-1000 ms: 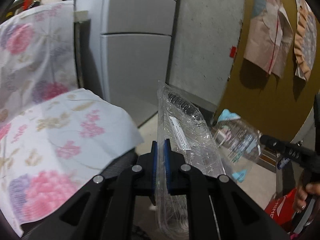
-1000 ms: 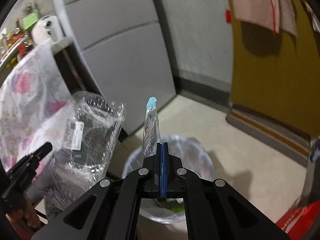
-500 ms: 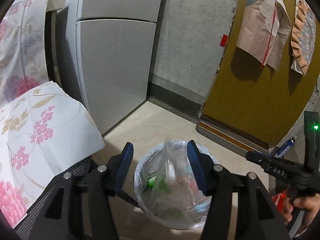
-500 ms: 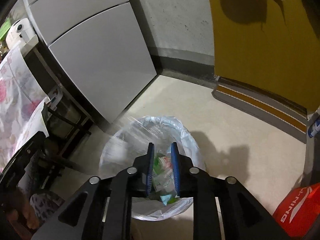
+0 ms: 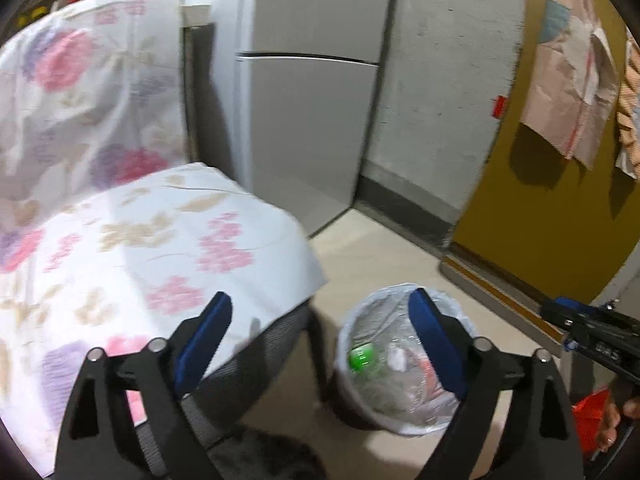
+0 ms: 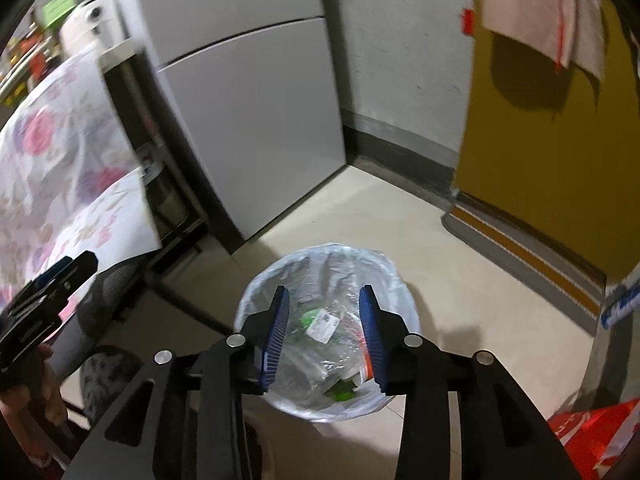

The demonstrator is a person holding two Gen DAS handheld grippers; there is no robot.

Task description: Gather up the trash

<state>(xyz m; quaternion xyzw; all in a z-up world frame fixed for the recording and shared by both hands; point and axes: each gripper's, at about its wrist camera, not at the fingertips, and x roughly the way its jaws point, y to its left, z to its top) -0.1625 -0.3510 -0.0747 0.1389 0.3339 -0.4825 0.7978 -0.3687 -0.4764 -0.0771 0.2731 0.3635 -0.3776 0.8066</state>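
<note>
**Both tongs empty above the lined bin**

Your left gripper (image 5: pixel 320 322) stood with its jaws spread wide and opening, nothing between the blue pads. Seen through that gap were the corner of a chair under a floral cloth (image 5: pixel 168 240) on the left and the trash bin (image 5: pixel 344 344) on the right, lower down on the pale floor; the right-hand pad overlapped the bin's rim in the left wrist view.

Your right gripper (image 6: pixel 322 312) was pointed down over the same bin (image 6: pixel 256 300), its jaws partly apart and opening, with no item pinched. The bin's mouth sat between and beyond the two pads, so the trash lay below the tongs, not in them.

The bin was lined with a clear plastic bag (image 6: pixel 340 252) folded over its rim. Inside it lay crumpled clear plastic packaging with a white label (image 6: pixel 323 323), a green scrap (image 6: pixel 342 392) near the near edge, and a bit of red-orange at the right side. In the left wrist view a green piece (image 5: pixel 362 356) showed at the bin's left side.

A grey refrigerator (image 6: pixel 256 120) stood far left of the bin, and a red bag (image 6: pixel 592 436) lay near right on the floor.
</note>
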